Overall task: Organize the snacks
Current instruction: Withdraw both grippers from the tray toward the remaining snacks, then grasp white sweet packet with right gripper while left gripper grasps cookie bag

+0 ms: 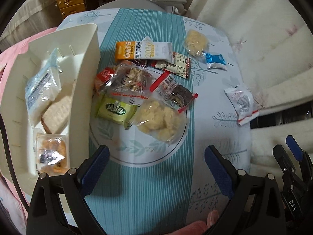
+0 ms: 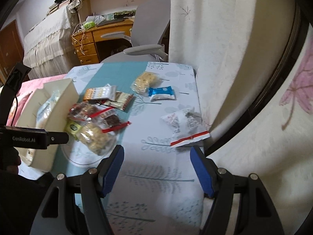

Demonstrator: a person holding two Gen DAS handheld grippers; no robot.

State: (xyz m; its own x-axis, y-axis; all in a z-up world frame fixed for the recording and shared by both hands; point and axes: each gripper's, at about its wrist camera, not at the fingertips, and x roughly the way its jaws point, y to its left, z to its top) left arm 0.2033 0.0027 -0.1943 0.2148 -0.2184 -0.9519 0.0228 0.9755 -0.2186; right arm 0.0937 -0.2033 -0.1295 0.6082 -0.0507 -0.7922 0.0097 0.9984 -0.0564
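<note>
Snack pile (image 1: 140,90): heaped mid-worktop (image 1: 148,186), just beside the cream bin (image 1: 86,82) (three packets inside). White red-striped packet (image 2: 185,127) lay apart, near your right gripper (image 2: 156,168), fingers spread, empty. Your left gripper (image 1: 156,168) likewise gaped, empty.

One cream box (image 1: 86,82) sits at the left of the frame with three snack packs inside. One orange oat bar (image 1: 143,50) lies in the middle. There are two clear bags of yellow puffs (image 1: 160,118), one blue candy (image 1: 215,60), one green pack (image 1: 116,110) and one white pouch (image 1: 242,102) at the right.
</note>
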